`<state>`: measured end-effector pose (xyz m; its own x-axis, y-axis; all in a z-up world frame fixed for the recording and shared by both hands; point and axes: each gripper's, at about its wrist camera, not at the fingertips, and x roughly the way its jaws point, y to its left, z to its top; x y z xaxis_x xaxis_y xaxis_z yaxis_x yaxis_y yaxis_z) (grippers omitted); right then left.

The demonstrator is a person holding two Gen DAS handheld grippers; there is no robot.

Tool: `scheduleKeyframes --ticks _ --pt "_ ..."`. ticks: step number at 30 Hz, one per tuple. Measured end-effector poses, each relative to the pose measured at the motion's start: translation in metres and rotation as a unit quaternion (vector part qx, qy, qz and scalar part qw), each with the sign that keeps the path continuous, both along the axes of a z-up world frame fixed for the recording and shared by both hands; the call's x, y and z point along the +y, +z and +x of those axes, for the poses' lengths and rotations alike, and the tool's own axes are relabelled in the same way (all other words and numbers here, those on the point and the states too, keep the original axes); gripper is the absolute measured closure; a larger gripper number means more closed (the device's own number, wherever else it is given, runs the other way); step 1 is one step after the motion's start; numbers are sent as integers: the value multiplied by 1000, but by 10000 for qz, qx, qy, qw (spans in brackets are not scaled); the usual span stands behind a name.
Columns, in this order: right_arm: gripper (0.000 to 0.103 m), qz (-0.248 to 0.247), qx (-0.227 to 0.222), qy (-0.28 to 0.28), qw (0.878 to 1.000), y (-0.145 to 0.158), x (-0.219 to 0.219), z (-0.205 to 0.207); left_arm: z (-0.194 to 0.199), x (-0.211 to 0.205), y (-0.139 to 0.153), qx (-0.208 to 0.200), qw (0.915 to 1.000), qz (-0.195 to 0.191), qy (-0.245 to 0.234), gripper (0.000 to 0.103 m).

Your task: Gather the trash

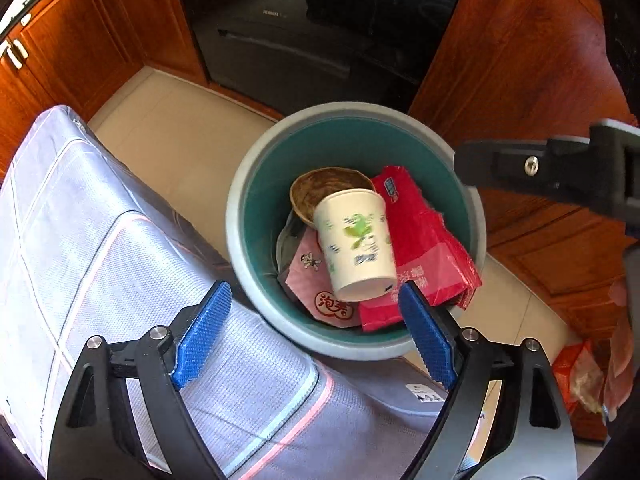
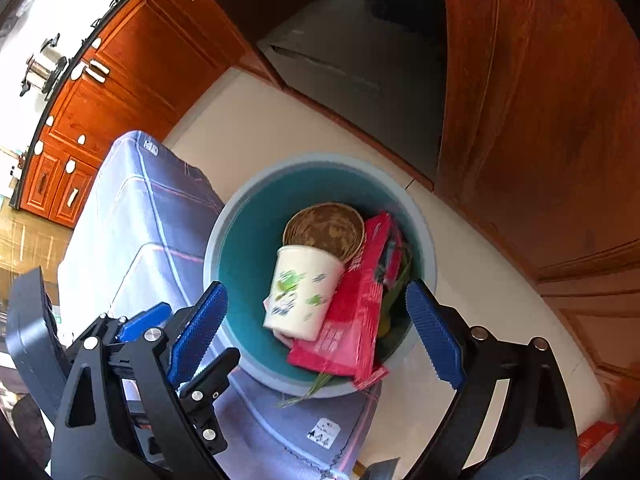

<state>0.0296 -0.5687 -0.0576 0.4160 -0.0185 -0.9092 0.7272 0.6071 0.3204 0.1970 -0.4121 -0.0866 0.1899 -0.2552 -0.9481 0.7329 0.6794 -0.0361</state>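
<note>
A teal bin with a grey rim [image 1: 248, 184] stands on the floor beside a cloth-covered block. In it lie a white paper cup with green print [image 1: 356, 240], a brown bowl [image 1: 320, 192], a red plastic bag [image 1: 428, 240] and a pink wrapper [image 1: 308, 276]. My left gripper [image 1: 314, 290] hangs open above the bin's near rim, with nothing between its blue pads. In the right wrist view the bin [image 2: 224, 232] holds the same cup [image 2: 300, 292] and red bag [image 2: 360, 312]. My right gripper [image 2: 316, 288] is open over it, with nothing in its grip.
A blue-grey checked cloth [image 1: 120, 240] covers the block left of the bin. Wooden cabinets [image 1: 520, 60] and a dark appliance [image 1: 300, 48] stand behind. Orange snack bags [image 1: 580, 376] lie on the floor at the right. Green stems [image 2: 316, 388] hang over the bin's near rim.
</note>
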Motion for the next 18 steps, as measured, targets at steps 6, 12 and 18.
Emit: scheduleKeyframes --ticks 6,12,18 --pt "10 -221 98 117 9996 19 25 -5 -10 18 24 -253 9994 -162 153 16" --pt "6 -447 153 236 9986 42 53 -26 -34 48 52 -621 9970 -373 278 14" --pt "6 -693 313 363 9964 62 91 -51 -59 93 76 -644 9945 -712 424 9"
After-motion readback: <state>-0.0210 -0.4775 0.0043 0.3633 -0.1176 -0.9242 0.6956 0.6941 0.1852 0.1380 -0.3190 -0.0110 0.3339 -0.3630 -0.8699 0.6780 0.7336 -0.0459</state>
